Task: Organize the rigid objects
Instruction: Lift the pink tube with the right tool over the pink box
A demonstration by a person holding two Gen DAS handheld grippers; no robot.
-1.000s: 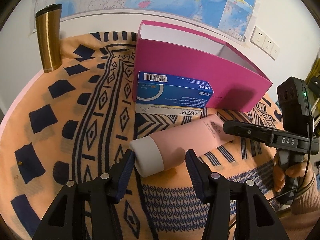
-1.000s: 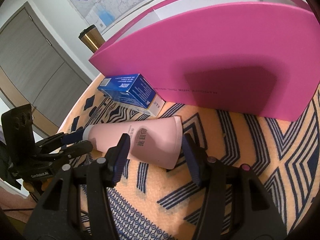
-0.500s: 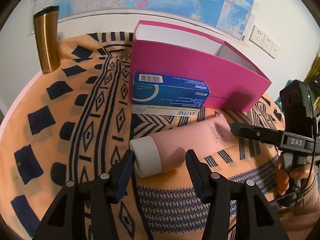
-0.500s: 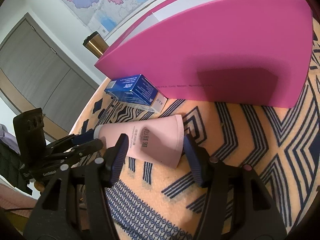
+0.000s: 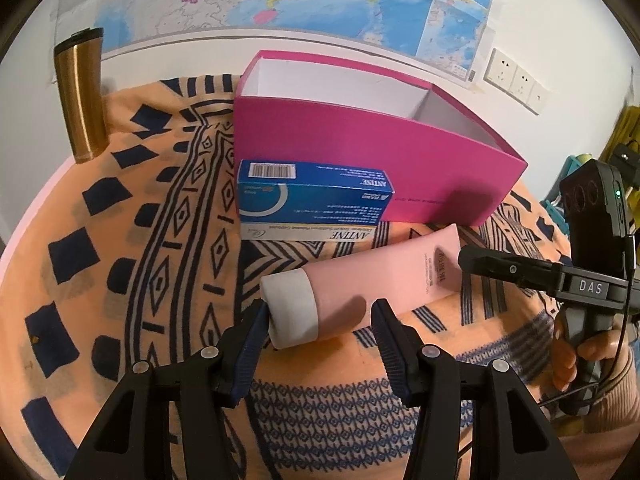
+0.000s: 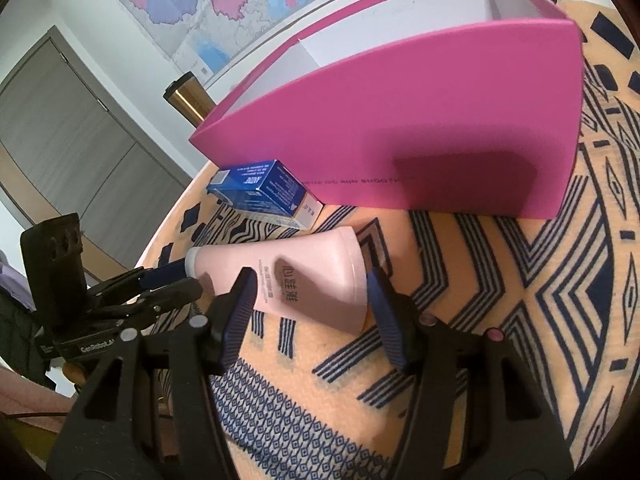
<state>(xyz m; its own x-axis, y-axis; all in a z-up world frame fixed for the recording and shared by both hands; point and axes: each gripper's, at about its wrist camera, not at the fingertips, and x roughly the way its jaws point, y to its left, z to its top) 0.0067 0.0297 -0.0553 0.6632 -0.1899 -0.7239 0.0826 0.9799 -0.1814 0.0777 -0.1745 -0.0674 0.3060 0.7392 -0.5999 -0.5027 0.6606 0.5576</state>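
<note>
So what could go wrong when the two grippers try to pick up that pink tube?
1. The left gripper straddles the white cap of the pink tube; a round cap could slip out when squeezed.
2. The right gripper straddles the flat end, which looks soft and might bend rather than lift.
3. The blue medicine box lies close behind the tube, against the pink box, so a swinging tube could knock it.

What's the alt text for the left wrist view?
A pale pink squeeze tube with a white cap lies on an orange patterned cloth, cap end between the open left gripper fingers, the right gripper at its flat end. Behind it sit a blue medicine carton, an open magenta cardboard box and a gold tumbler.
</note>
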